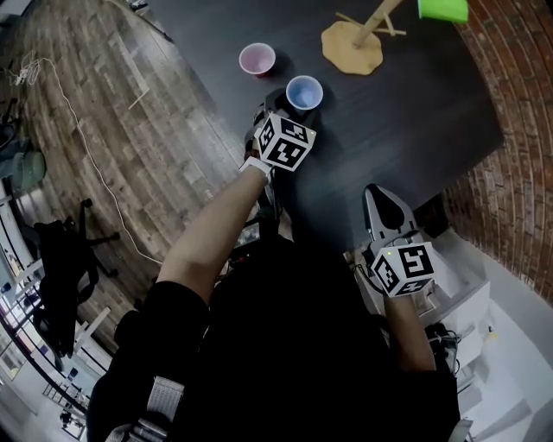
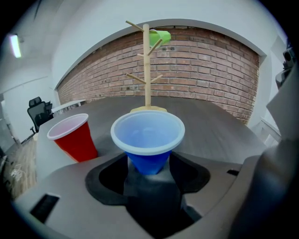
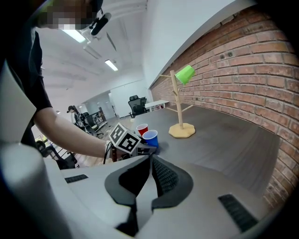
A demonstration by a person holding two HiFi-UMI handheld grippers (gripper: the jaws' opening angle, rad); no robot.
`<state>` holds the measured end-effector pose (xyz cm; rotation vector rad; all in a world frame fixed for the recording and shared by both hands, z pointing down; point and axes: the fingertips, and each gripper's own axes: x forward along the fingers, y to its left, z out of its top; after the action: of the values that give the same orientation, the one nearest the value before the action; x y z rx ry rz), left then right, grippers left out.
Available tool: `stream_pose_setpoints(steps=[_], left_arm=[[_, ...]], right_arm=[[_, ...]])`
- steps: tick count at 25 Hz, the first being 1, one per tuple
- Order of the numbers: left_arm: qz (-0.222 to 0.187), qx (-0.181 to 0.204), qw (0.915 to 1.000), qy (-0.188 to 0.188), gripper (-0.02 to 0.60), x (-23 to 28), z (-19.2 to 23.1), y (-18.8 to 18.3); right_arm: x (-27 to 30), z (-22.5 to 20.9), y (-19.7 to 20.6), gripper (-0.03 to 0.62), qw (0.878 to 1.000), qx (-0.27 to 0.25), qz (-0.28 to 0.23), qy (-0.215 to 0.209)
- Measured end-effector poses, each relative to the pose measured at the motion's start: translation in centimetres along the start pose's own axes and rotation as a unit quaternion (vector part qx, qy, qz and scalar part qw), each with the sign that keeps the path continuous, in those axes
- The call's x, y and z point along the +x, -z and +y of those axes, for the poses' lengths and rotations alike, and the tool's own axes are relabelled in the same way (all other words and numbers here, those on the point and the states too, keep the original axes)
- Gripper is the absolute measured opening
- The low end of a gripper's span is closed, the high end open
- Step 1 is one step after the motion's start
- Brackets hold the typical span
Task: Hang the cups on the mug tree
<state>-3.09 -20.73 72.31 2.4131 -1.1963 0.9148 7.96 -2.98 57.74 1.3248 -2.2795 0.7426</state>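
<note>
A blue cup [image 1: 304, 92] stands upright on the dark table [image 1: 415, 112], and a red cup [image 1: 257, 59] stands just beyond it to the left. The wooden mug tree [image 1: 352, 47] is farther back, with a green cup [image 1: 443, 9] hung on an upper peg. My left gripper [image 1: 278, 105] is at the blue cup [image 2: 148, 140], its jaws spread wide on either side of the cup's base with gaps showing. The red cup [image 2: 74, 137] is to its left and the mug tree [image 2: 147, 70] rises straight behind. My right gripper [image 3: 152, 161] is shut and empty, held back near the table's near edge.
A brick wall [image 1: 510, 78] runs along the table's right side. Wooden floor [image 1: 104, 112] with a white cable lies to the left. Office chairs [image 1: 60, 250] stand on the floor at lower left. In the right gripper view my left gripper's marker cube [image 3: 124, 138] sits in front of the cups.
</note>
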Motion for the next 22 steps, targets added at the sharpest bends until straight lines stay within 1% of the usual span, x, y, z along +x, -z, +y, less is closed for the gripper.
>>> stream_pose_setpoints(steps=[4,9,13,16,22], left_arm=[[-0.014,0.013,0.9998,-0.003,0.281,0.2,0.1,-1.4],[-0.014,0.036,0.9993,-0.001,0.281,1.5,0.2,-2.6],[-0.013,0.044,0.9989,0.013,0.279,2.2,-0.3,-3.4],[-0.012,0.065,0.9977,0.017,0.275,2.3,-0.6,-3.7],[-0.005,0.102,0.9947,0.003,0.273,0.3,-0.3,-4.4]], right_arm=[[0.2,0.4,0.1,0.04,1.0,0.002,0.004,-0.003],[0.1,0.6,0.2,0.04,1.0,0.004,0.008,0.0],[-0.4,0.5,0.6,0.04,1.0,0.008,0.013,0.003],[-0.6,0.2,0.9,0.04,1.0,0.011,0.015,0.005],[-0.5,-0.1,0.5,0.04,1.0,0.01,0.007,-0.001]])
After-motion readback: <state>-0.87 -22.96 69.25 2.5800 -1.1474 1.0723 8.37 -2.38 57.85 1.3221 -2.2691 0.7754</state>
